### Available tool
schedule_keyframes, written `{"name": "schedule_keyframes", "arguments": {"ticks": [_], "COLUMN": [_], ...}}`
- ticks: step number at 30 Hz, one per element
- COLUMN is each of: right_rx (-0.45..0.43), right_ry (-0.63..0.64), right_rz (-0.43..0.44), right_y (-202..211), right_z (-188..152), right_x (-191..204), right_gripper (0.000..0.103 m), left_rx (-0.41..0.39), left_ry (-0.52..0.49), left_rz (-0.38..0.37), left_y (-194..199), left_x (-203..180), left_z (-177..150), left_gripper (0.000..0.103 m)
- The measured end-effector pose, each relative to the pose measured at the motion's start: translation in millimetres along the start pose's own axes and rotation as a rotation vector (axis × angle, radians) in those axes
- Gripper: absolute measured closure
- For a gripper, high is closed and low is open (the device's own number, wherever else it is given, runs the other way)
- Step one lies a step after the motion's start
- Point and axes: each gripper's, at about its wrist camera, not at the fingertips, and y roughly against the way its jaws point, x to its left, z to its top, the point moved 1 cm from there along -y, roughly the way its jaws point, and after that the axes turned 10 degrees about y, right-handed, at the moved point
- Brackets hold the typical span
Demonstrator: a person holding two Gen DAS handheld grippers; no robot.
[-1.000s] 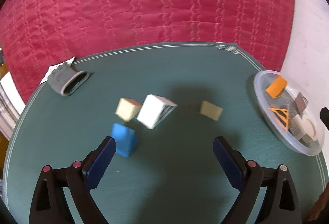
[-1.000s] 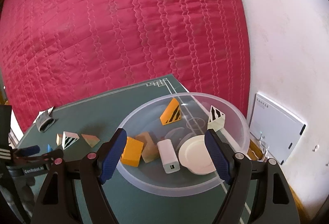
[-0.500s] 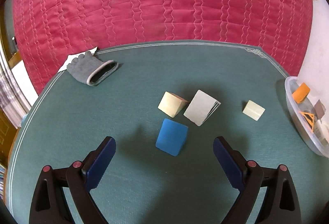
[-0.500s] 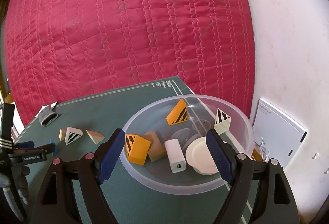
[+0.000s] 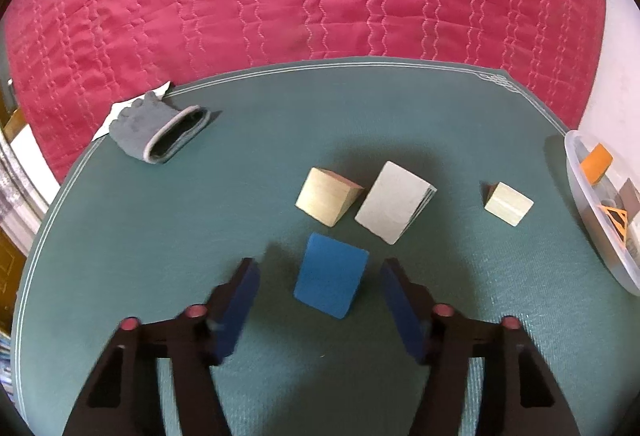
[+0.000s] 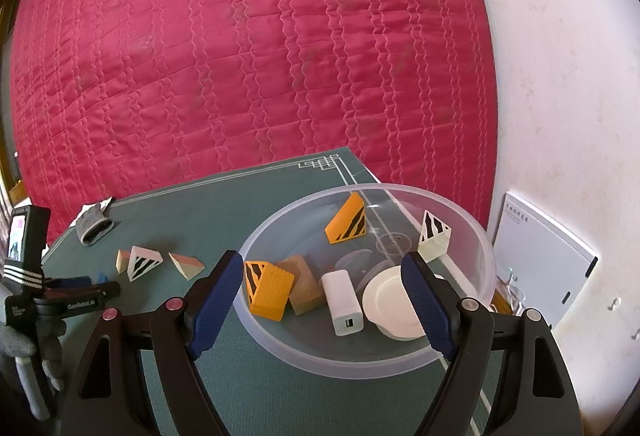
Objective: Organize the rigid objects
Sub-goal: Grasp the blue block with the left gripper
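Closing in since a second ago, the left gripper (image 5: 320, 278) is narrowing around the blue block (image 5: 331, 275), pads not yet touching. Beyond that block three pale blocks (image 5: 394, 202) are waiting; the clear bowl (image 6: 476, 232), beneath the wide, empty right gripper (image 6: 322, 294), is already holding several. Open tabletop (image 5: 160, 236) is surrounding the block.

This looks like a room in a home. A quilted red bedspread (image 6: 248, 68) fills the space behind a low green table (image 5: 200, 236), and a plain, slightly stained white wall (image 6: 568, 84) stands to the right. A grey glove (image 5: 160, 132) lies on the table's far corner, and a white calendar-like board (image 6: 540, 256) leans against the wall.
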Motion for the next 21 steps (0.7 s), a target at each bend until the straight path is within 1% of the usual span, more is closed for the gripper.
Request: {"name": "schedule_keyframes", "arguments": {"ticks": [1,2,4,10,15,18,21], "right_rx": [0.000,0.000,-0.001,0.007,0.038,0.050,0.030], "right_ry": [0.000,0.001,0.002,-0.002,0.000,0.024,0.096], "right_rz": [0.000,-0.001,-0.002,-0.010,-0.034,-0.050,-0.071], "right_y": [0,0,0,-1,-7,-9,-4], "right_z": [0,0,0,-1,-3,-2,0], "right_x": [0,0,0,1,1,5,21], "right_gripper": [0.021,0.021,0.021,0.021,0.021,0.021,0.021], "left_rx": [0.008,0.017,0.018,0.006,-0.022,-0.033,-0.039], "left_ry": [-0.003,-0.006,-0.011,-0.007,-0.009,-0.004,0.015], "left_rz": [-0.012,-0.029,-0.052,-0.078,-0.087,-0.094,-0.105], "left_y": [-2,-4,-3,1,6,10,13], "left_x": [-1,-1,-1,0,0,2,6], "left_z": [0,1,1,-1,-3,-3,-2], "left_gripper": [0.051,0.054,0.065,0.066,0.066,0.066,0.066]}}
